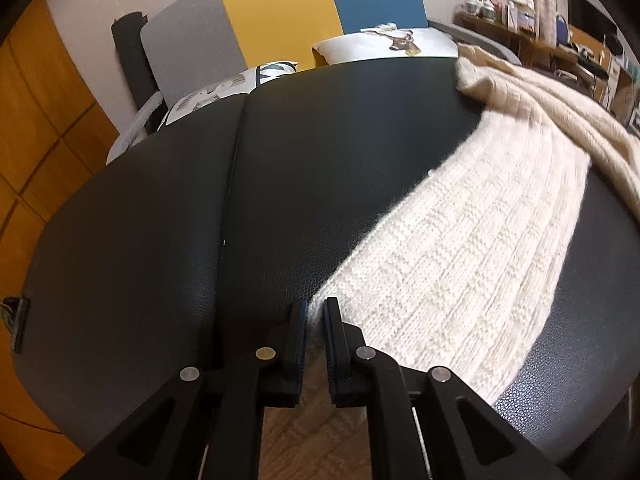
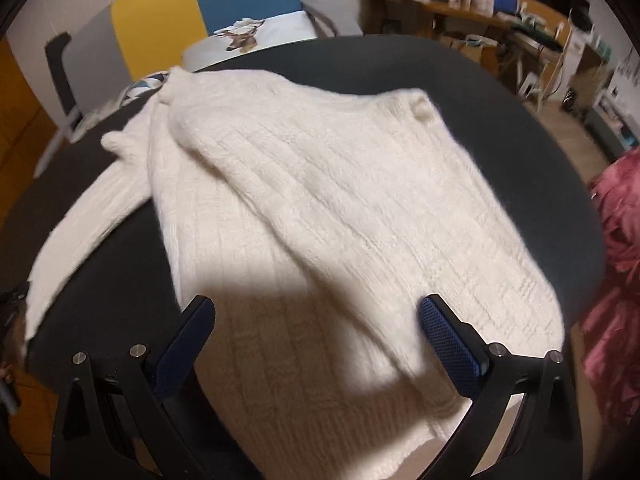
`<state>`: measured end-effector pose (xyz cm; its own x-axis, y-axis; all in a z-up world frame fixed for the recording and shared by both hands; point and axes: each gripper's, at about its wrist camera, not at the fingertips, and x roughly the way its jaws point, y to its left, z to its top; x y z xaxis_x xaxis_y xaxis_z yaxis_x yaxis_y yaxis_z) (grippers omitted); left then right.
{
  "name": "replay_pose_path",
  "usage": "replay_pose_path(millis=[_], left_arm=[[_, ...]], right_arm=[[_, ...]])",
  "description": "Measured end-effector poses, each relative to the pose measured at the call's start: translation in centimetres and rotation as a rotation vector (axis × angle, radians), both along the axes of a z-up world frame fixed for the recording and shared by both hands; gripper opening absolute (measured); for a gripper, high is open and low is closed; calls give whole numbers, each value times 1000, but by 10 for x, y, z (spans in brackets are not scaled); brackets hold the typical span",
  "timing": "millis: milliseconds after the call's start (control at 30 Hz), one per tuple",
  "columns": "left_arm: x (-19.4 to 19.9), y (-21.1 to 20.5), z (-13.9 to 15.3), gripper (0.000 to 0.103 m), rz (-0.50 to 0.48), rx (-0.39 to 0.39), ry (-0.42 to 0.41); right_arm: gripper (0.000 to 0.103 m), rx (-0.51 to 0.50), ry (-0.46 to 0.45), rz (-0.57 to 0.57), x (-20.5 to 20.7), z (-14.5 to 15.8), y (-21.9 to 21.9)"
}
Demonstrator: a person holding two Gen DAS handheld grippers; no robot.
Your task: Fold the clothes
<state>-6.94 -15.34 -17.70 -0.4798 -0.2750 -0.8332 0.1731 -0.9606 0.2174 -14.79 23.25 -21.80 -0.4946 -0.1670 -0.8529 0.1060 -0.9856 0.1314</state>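
Note:
A cream ribbed knit sweater (image 2: 320, 208) lies spread on a black leather surface (image 2: 520, 168). One sleeve (image 1: 452, 264) stretches out to the left across the black surface (image 1: 140, 220). My left gripper (image 1: 316, 312) is shut on the cuff end of that sleeve near the front edge. My right gripper (image 2: 316, 312) hangs open above the sweater's lower body, with nothing between its blue pads (image 2: 452, 352). In the right wrist view the sleeve (image 2: 84, 220) runs down to the left, and another sleeve lies folded across the body.
Beyond the black surface stands a grey, yellow and blue panel (image 1: 280, 12) with printed cushions (image 1: 392, 40) in front of it. A cluttered wooden desk (image 2: 460, 12) lines the back right wall. A pink fabric (image 2: 616, 280) sits at the right edge. Wooden floor shows below.

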Motion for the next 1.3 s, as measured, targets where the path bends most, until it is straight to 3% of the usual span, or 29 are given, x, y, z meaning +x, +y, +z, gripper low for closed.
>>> replay_pose_path(millis=[233,333,533,800,867,933,1033,1100,1200,1300], left_arm=[[-1,-9,1,9,0,50,0],[-2,-10,-1,10,-10,47,2],[-21,-27,-2,10,48,23,-5],[-60,-61,-7,10,98,-70,-48],[-61,-71,-2,9,94,-1,-41],[-54,-95,11,9,107,185,-3],[-19,-157,31,9,250,405,97],[16,-201,39,9,363,483,143],[71,-235,38,5,450,493,155],[101,-235,26,5,433,662,162]], right_arm=[[103,19,117,165,-51,39,-83],[103,111,102,169,-104,31,-119],[103,94,10,57,-171,2,-141],[103,67,-97,-80,-252,-29,-168],[103,56,-103,-96,-262,-27,-171],[103,32,-104,-73,-260,-19,-166],[103,-14,-93,-5,-242,-1,-154],[103,-36,-18,42,-219,20,-150],[103,-58,7,153,-187,31,-173],[103,-76,4,276,-156,37,-204]])
